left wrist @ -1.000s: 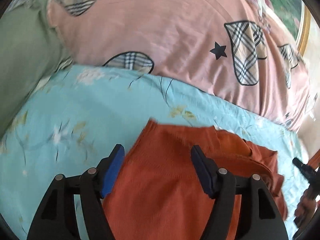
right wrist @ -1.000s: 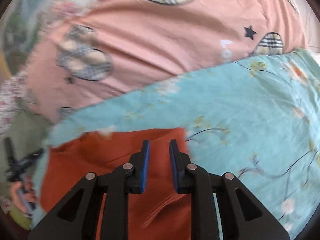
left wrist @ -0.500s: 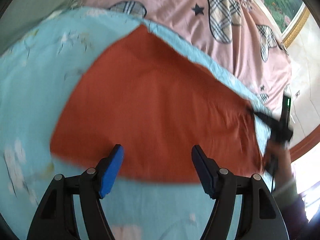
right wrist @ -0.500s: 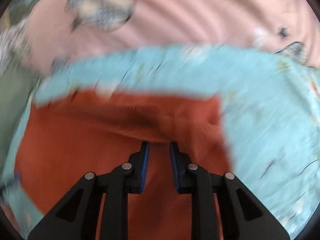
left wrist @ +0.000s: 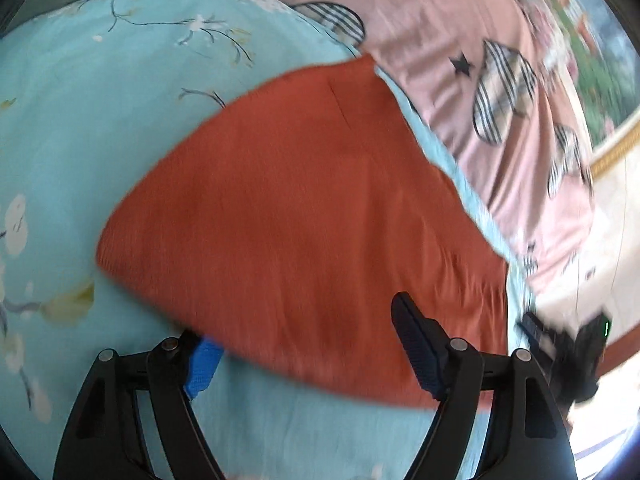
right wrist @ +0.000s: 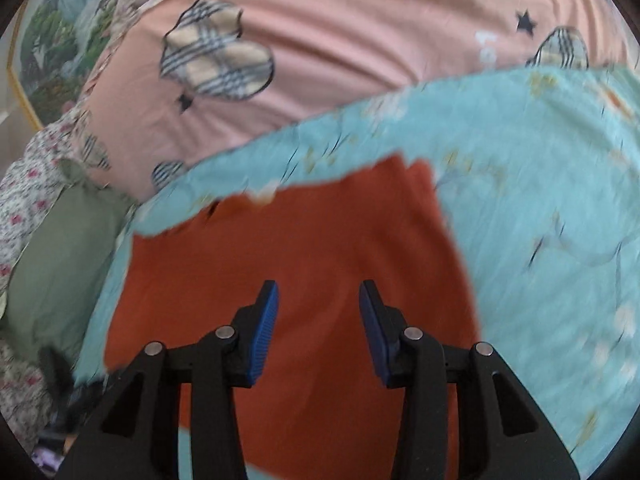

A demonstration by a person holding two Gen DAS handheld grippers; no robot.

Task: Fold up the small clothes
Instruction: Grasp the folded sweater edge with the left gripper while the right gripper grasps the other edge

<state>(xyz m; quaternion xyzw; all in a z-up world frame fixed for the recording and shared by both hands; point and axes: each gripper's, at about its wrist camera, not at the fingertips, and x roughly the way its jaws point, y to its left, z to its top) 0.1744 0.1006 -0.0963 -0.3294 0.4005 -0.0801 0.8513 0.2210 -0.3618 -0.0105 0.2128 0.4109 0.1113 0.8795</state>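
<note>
The rust-orange knit garment (left wrist: pixel 304 208) lies flat on the pale blue floral sheet (left wrist: pixel 80 128), long axis running ten to four o'clock, its near hem between the wide-open left gripper (left wrist: pixel 308 344), while the right gripper (right wrist: pixel 319 320), jaws also parted and empty, hovers over its middle.

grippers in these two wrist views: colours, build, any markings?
Both match. The left gripper and right gripper have black plastic linkage arms with triangular cut-outs and silver pivot pins. The finger pads are blue and finely ribbed. No cables, labels or sleeves visible.
</note>
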